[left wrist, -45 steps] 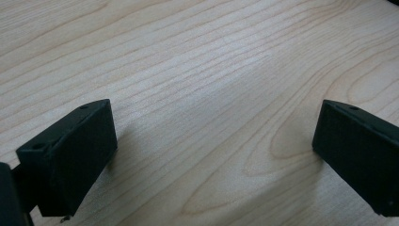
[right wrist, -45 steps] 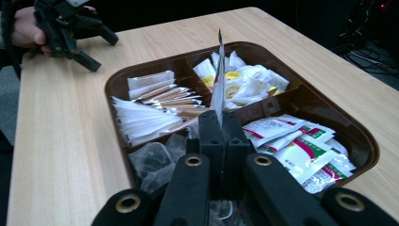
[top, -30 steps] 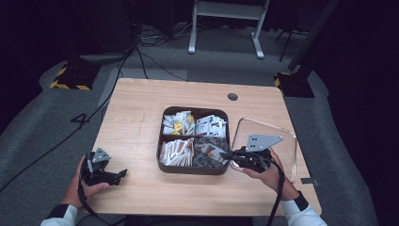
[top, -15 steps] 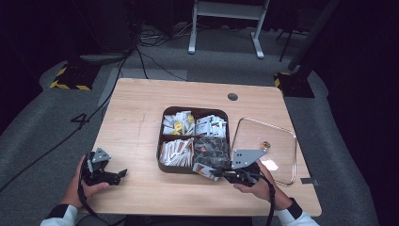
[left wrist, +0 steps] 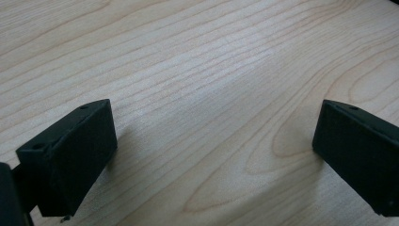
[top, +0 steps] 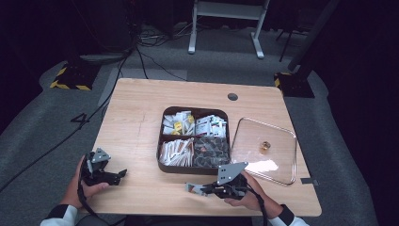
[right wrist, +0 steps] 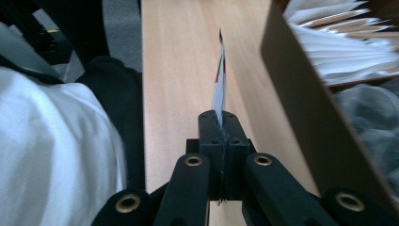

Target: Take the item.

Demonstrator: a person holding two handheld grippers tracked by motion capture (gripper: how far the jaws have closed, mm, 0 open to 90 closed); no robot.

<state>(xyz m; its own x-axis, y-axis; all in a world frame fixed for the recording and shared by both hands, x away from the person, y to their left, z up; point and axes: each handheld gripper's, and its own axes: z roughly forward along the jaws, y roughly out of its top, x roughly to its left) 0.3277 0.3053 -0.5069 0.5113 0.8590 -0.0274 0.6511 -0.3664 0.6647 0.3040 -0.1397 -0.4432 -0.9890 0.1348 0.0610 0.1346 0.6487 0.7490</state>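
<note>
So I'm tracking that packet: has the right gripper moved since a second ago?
Yes. The right gripper, shut on a packet, moved from over the compartment tray toward the table's near edge.

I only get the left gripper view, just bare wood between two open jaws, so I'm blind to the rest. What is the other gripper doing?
Observer: The right gripper is shut on a thin flat packet, seen edge-on between its jaws.
Operator: Where is it relative to the box?
Observer: In the high view it sits over the table in front of the brown divided tray, near the person's edge, jaws pointing toward the left hand's side.
Operator: Is the tray covered?
Observer: No. A clear lid lies flat on the table to the tray's right.
Operator: And my gripper?
Observer: The left gripper is low at the table's near left corner, well apart from the tray.
</note>
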